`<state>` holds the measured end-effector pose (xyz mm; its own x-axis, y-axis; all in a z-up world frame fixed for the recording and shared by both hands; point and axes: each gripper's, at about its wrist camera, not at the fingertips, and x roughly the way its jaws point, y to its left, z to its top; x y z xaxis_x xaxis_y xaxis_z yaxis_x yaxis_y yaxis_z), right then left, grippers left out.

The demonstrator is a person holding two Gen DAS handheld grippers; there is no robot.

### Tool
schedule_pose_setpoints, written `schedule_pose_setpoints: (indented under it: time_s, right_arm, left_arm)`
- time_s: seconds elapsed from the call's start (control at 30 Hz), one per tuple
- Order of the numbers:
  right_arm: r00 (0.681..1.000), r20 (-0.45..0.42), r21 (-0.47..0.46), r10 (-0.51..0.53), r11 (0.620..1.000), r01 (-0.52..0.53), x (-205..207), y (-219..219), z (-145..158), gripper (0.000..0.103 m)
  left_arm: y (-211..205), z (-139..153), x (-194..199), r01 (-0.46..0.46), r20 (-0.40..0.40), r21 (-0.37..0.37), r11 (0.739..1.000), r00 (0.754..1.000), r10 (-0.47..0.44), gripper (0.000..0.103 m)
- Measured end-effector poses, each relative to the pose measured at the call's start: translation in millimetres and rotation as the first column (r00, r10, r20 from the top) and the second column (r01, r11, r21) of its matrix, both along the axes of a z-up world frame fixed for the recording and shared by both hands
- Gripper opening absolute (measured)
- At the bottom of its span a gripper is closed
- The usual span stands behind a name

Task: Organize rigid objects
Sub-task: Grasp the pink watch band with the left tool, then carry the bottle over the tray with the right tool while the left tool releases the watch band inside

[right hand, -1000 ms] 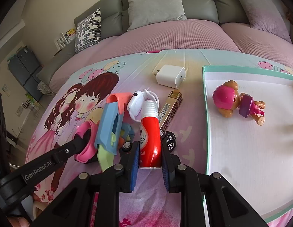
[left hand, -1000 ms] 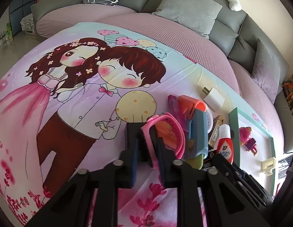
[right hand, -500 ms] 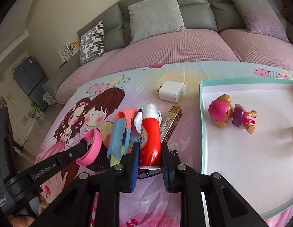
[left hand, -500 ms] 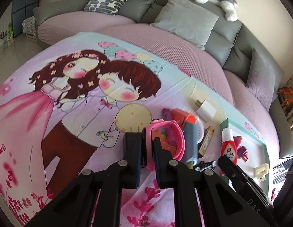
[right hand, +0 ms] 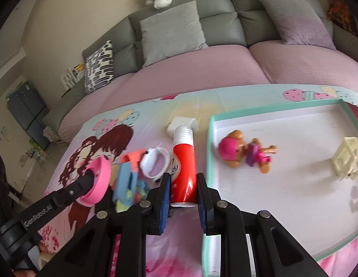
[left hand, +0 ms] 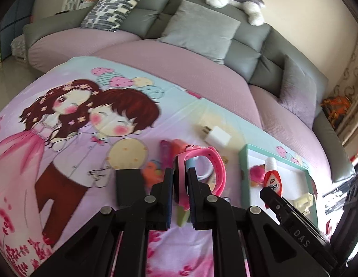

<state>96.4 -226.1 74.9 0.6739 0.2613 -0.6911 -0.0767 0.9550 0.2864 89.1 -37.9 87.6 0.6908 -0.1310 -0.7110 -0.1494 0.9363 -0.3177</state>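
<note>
Soft daylight fills both views, bright and even, with only faint shadows under the toys on the white tray point(right hand: 283, 207). Fisheye distortion bends the sofa point(left hand: 202, 53) and darkens the corners into a black vignette from ten to two o'clock. Motion blur smears the pile of toys point(left hand: 160, 168) near centre; the gripper fingers point(right hand: 163, 198) at six o'clock stay sharp.

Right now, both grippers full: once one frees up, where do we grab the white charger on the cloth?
Probably across the white charger's two broad flat sides, coming straight down from above. It lies flat on the cloth, clear of the toy pile, prongs toward the couch. Avoid the prong end. The block is boxy, so parallel faces suit the pads.
</note>
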Motion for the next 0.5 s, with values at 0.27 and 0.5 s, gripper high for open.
schedule_pose_setpoints:
  time_s: [0.27,0.5]
  right_arm:
    - [0.989,-0.055,-0.048,-0.136,0.99,0.134,-1,-59,-2,0.023]
    - [0.97,-0.08,-0.084,-0.231,0.971,0.224,-6,-100,-4,0.023]
  left_arm:
    - [-71,2,8,0.174,0.033,0.011,0.985,0.984,-0.174,0.012]
    - [-119,-11,14,0.285,0.022,0.002,0.958,0.958,-0.285,0.012]
